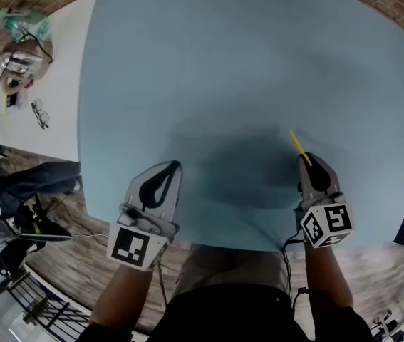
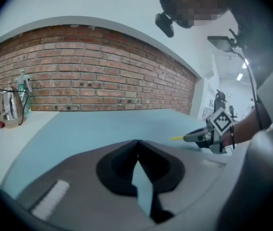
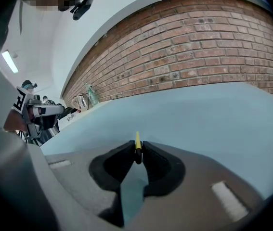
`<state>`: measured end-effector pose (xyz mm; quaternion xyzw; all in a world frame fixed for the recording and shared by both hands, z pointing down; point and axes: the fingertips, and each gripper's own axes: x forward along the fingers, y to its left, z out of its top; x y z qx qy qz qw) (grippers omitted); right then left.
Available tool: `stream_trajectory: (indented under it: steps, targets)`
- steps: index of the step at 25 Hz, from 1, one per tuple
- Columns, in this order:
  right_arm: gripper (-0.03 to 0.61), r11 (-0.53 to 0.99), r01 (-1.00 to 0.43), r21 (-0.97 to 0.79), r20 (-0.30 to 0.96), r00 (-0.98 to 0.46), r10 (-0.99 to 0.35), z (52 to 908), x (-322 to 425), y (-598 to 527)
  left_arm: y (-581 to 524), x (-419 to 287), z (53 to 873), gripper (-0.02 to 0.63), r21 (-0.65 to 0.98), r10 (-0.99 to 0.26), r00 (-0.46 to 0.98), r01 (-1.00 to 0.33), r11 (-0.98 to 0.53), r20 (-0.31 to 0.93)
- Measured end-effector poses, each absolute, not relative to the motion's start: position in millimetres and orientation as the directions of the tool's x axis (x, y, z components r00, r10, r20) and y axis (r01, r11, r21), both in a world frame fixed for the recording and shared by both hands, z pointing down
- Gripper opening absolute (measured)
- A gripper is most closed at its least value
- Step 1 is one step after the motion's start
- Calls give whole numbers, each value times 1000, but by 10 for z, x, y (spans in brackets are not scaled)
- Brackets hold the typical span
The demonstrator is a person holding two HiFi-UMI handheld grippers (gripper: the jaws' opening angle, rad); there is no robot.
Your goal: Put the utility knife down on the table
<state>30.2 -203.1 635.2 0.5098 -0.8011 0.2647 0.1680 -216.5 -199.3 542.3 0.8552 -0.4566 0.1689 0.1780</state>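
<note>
A slim yellow utility knife (image 1: 296, 144) sticks out forward from my right gripper (image 1: 308, 161), whose jaws are shut on it above the light blue table (image 1: 259, 63). In the right gripper view the yellow knife (image 3: 137, 142) stands edge-on, pinched between the black pads (image 3: 148, 153) at my right gripper (image 3: 137, 150). My left gripper (image 1: 172, 167) hovers at the table's near edge with its tips together and nothing in it. In the left gripper view my left gripper (image 2: 137, 144) is shut and empty, and the right gripper (image 2: 208, 134) with the yellow knife (image 2: 177, 138) shows at the right.
A white counter (image 1: 52, 84) runs along the left with a kettle (image 1: 20, 61), glasses (image 1: 40, 112) and bottles. A brick wall (image 3: 199, 47) lies behind the table. Dark equipment (image 1: 16, 226) stands on the floor at lower left.
</note>
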Motion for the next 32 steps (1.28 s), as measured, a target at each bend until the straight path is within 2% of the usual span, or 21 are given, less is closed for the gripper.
stream_trajectory:
  steps: [10,13,16,32]
  targets:
    - [57,359,-906,-225,556,-422,-716,6405,264,-2018,-1924,-2256,5463,-6,141,-742,496,-860,-490,451]
    - [105,381,-899,-218,563,-435,-703,6416,235,-2022,-1891,-2248,5471,-6,141,-742,495,-861,-489,452]
    - [118,383,-896,-223,571,-439,-694,6437,218,-2004,-1866,-2255,5474,-6,147,-746,493,-863,-483,447]
    - [121,423,-878,-224,522,-475,-709,6168,-35,-1966,-1805,-2113,5223,-6,133,-738,542,-832,-539,401]
